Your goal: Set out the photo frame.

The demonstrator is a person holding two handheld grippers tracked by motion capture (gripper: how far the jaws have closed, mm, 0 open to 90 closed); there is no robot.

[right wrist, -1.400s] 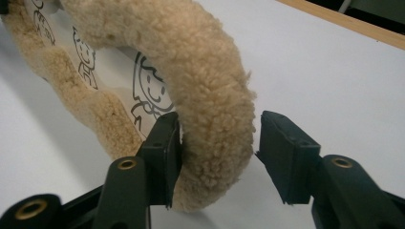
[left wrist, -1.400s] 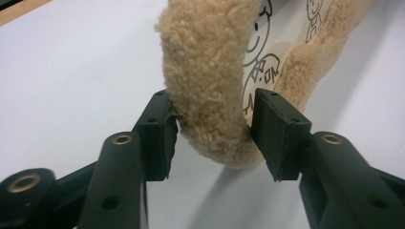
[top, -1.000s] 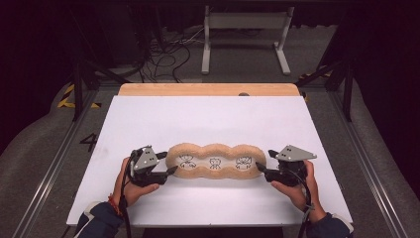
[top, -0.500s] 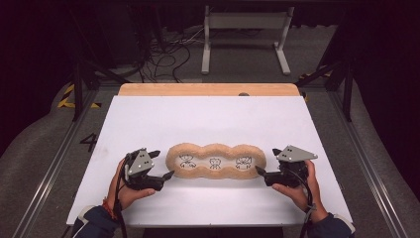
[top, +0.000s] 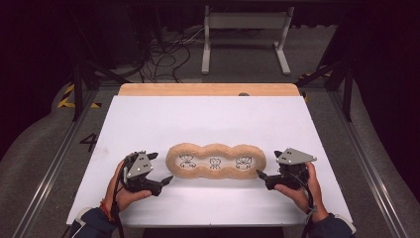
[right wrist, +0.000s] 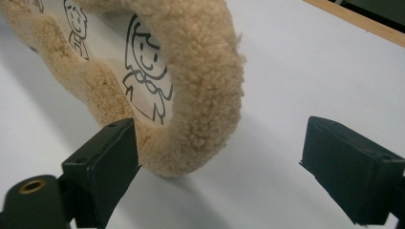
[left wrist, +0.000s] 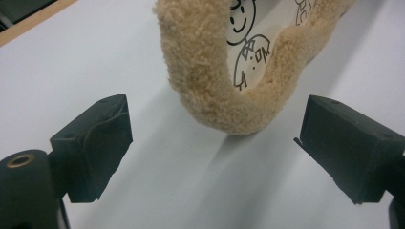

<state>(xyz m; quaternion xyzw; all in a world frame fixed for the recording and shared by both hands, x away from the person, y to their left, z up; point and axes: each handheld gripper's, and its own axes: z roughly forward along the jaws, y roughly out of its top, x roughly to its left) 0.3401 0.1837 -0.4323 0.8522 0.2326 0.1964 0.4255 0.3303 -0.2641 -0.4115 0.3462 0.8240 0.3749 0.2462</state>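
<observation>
Plush mat (top: 215, 162) lies flat at centre of the high view, on the white sheet (top: 208, 119), slightly below mid-frame. Fleecy tan rim, three lobes, each with a line-drawn figure on a pale inner panel.

Risks, judged from this layout:
- The mat is soft and light. A jaw tip dragged along the sheet could catch the fleece and skew or fold one end.
- If one side is regrasped before the other, the mat would likely pivot or bunch.
- In the right gripper view the lower-left jaw sits just beside the rim, possibly brushing it; any sideways drift there would nudge that end.

Left gripper (top: 161, 167): left of centre in the high view, jaws wide apart, having just been opening. Nothing between the pads; in the left gripper view the mat end (left wrist: 224, 90) lies ahead of the jaws, clear of both.

Right gripper (top: 261, 173): right of centre, jaws wide apart, likewise just been opening. Grips nothing; the mat end (right wrist: 191, 95) sits off toward the left jaw, with the right jaw well clear.
</observation>
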